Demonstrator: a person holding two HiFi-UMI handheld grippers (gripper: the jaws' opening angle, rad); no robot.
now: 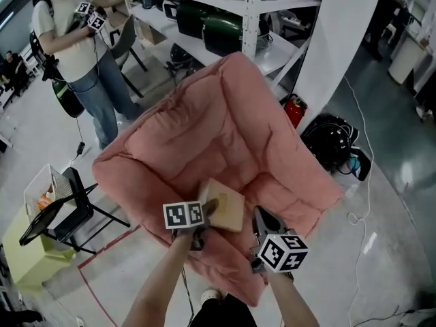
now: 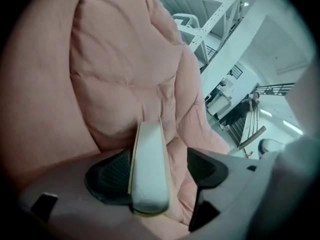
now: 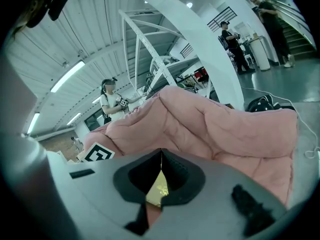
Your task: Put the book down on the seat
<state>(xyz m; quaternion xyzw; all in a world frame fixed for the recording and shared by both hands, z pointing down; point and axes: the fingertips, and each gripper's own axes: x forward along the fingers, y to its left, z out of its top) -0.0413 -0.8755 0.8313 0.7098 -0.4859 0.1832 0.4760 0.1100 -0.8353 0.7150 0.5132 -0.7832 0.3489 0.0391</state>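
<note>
A tan book (image 1: 225, 206) rests tilted on the front of the pink padded seat (image 1: 225, 135). My left gripper (image 1: 206, 213) stands open around its near edge. In the left gripper view the white page edge of the book (image 2: 148, 169) leans against the left pad (image 2: 110, 176), and a clear gap separates it from the right pad (image 2: 205, 168). My right gripper (image 1: 262, 218) sits at the book's right corner. In the right gripper view its jaws (image 3: 161, 156) are shut, with a thin yellow corner of the book (image 3: 159, 189) between them. The pink cushion (image 3: 200, 124) rises beyond.
A person (image 1: 68, 46) holding marker cubes stands at the far left. A black folding stand (image 1: 61, 213) and a yellow-green box (image 1: 20, 251) are left of the seat. A black bag (image 1: 334, 145), a red extinguisher (image 1: 295, 111) and cables lie to the right; white shelving (image 1: 225, 5) stands behind.
</note>
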